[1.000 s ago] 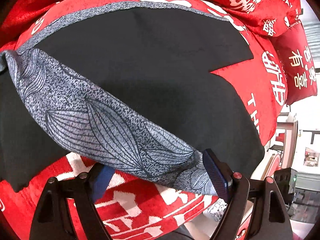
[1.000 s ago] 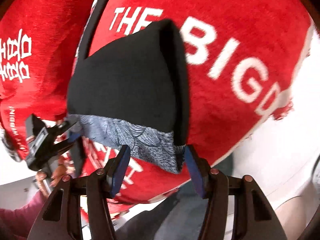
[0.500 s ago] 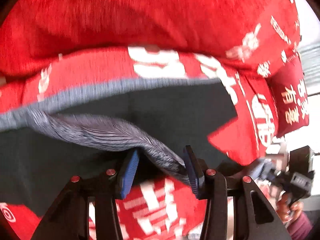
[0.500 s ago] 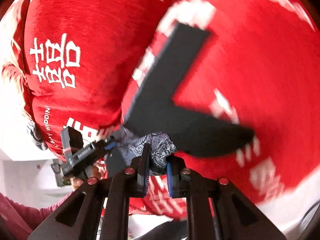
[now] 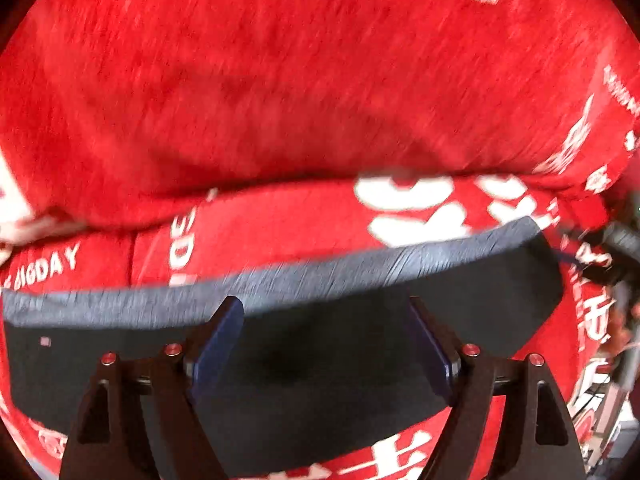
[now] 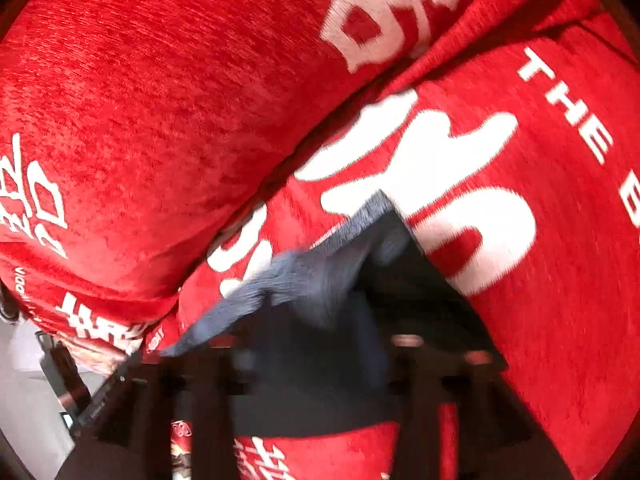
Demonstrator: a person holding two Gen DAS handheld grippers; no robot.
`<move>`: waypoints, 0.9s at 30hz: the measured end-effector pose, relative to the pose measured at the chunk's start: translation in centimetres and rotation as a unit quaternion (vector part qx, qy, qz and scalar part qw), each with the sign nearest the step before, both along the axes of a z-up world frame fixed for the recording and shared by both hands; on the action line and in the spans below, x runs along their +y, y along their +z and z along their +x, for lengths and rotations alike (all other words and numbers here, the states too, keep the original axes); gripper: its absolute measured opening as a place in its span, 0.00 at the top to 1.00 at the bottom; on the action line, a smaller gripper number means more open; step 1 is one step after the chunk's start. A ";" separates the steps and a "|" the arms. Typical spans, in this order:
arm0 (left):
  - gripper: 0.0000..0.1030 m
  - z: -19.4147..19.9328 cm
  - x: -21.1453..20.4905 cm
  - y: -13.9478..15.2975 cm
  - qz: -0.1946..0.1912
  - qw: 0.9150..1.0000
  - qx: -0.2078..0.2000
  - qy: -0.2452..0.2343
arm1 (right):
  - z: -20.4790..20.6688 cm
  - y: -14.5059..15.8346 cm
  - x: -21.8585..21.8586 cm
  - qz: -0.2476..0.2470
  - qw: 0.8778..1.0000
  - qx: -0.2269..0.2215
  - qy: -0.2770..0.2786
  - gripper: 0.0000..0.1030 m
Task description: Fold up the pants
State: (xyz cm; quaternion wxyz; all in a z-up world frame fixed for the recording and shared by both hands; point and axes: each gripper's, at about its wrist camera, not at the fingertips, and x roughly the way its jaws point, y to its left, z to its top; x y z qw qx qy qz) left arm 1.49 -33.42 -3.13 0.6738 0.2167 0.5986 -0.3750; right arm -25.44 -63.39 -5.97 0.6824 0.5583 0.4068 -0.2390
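The pants (image 5: pixel 360 360) are laid flat on the red cover (image 5: pixel 280 100), grey waistband (image 5: pixel 320 280) at the far edge. The fold should be pressed flat and edges aligned before withdrawal. The left tool (image 5: pixel 324 344) is spread, low over the black cloth, gripping nothing. The right tool (image 6: pixel 316 380) is blurred; its state cannot be told.

Left wrist view: low and very near, looking forward between the fingers of the left gripper (image 5: pixel 322 340) across the pants (image 5: pixel 360 320) toward the red cover (image 5: pixel 280 100), which fills the upper frame. Right wrist view: equally near, heavily blurred, tilted, facing the same cover (image 6: pixel 160 120) past a corner of the pants (image 6: pixel 380 248); right gripper (image 6: pixel 312 380) a dark smear at the bottom. Shared by both: the pants' grey band and the white-lettered red cloth.
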 end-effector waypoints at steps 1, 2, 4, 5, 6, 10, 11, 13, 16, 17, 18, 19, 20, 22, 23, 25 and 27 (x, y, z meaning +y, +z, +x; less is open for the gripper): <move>0.20 -0.3 0.5 -0.9 0.014 1.000 0.004 0.000 | 0.1 0.6 0.1 -0.018 1.000 0.006 -0.001 0.34; 0.20 -0.7 1.1 -1.6 0.028 1.000 0.007 0.000 | 0.1 1.1 0.2 -0.031 0.999 0.010 0.001 0.34; 0.20 -1.8 2.4 -3.2 0.049 0.999 0.005 0.002 | -0.7 2.3 0.7 -0.055 0.998 0.018 0.001 0.34; 0.20 -2.3 2.7 -3.9 0.058 0.998 0.008 0.005 | -1.4 2.6 0.8 -0.065 0.998 0.025 -0.003 0.34; 0.20 -2.8 3.2 -4.3 0.063 0.998 0.011 0.009 | -2.5 2.9 1.5 -0.075 0.996 0.042 -0.013 0.34; 0.20 -3.7 4.1 -5.6 0.077 0.996 0.026 0.026 | -6.7 1.0 3.5 -0.040 0.995 0.065 -0.071 0.41; 0.20 -3.8 4.1 -6.0 0.080 0.996 0.027 0.026 | -7.5 0.1 3.8 -0.021 0.994 0.062 -0.085 0.47; 0.20 -3.9 3.9 -6.2 0.085 0.996 0.023 0.024 | -8.6 -2.3 4.1 0.026 0.991 0.047 -0.119 0.73; 0.20 -3.9 3.6 -6.6 0.093 0.995 0.015 0.021 | -8.2 -3.6 3.6 0.041 0.990 0.032 -0.129 0.92; 0.20 -3.8 3.6 -6.8 0.099 0.995 0.015 0.022 | -7.9 -3.4 3.4 0.034 0.991 0.029 -0.127 0.92; 0.20 -3.7 3.7 -6.8 0.104 0.994 0.016 0.023 | -7.6 -3.3 3.3 0.030 0.992 0.032 -0.122 0.92; 0.20 -3.7 3.8 -6.7 0.106 0.994 0.018 0.025 | -7.4 -3.4 3.3 0.032 0.992 0.045 -0.117 0.92; 0.20 -3.5 4.0 -6.3 0.103 0.994 0.018 0.027 | -7.5 -3.5 3.4 0.037 0.991 0.062 -0.114 0.92; 0.20 -2.8 4.3 -4.8 0.089 0.996 0.001 0.030 | -8.0 -3.4 3.8 0.043 0.990 0.078 -0.114 0.82; 0.20 -2.3 4.4 -4.2 0.083 0.996 -0.008 0.034 | -8.1 -2.9 4.0 0.032 0.989 0.093 -0.111 0.74; 0.20 -0.9 4.5 -3.7 0.075 0.996 -0.025 0.048 | -7.6 -0.6 4.7 -0.017 0.990 0.110 -0.089 0.74; 0.20 0.2 3.9 -4.4 0.088 0.994 -0.035 0.061 | -5.1 1.7 5.5 -0.074 0.993 0.085 -0.037 0.74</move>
